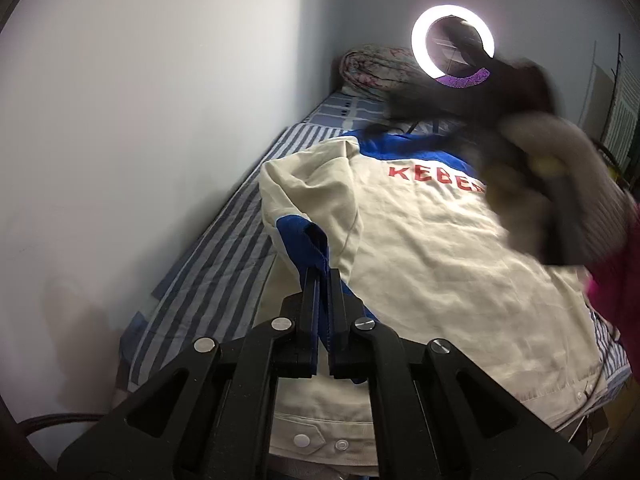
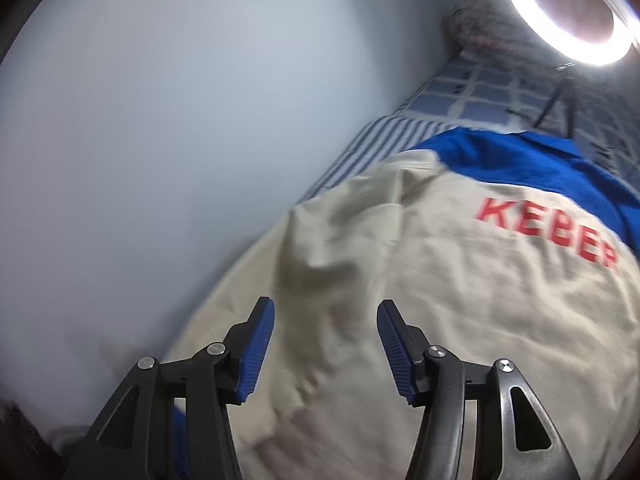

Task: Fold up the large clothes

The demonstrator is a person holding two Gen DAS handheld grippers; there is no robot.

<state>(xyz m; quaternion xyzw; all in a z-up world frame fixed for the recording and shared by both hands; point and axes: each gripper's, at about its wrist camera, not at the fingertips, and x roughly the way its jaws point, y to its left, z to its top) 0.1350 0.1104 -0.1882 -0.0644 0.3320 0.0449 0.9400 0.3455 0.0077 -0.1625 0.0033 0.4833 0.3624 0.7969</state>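
Note:
A cream jacket (image 1: 420, 240) with a blue yoke and red letters lies back-up on the striped bed. It also fills the right wrist view (image 2: 400, 280). My left gripper (image 1: 322, 276) is shut on the blue cuff (image 1: 316, 248) of the left sleeve, which is folded in over the jacket's back. My right gripper (image 2: 325, 320) is open and empty, a little above the cream cloth near the left side of the jacket. In the left wrist view the right gripper and the person's arm (image 1: 560, 184) show only as a dark blur over the jacket's right side.
The bed (image 1: 224, 240) runs along a white wall (image 1: 140, 120) on the left. A rolled quilt (image 1: 372, 72) lies at the bed's far end. A lit ring light (image 1: 452, 46) on a stand is at the far right, also in the right wrist view (image 2: 568, 12).

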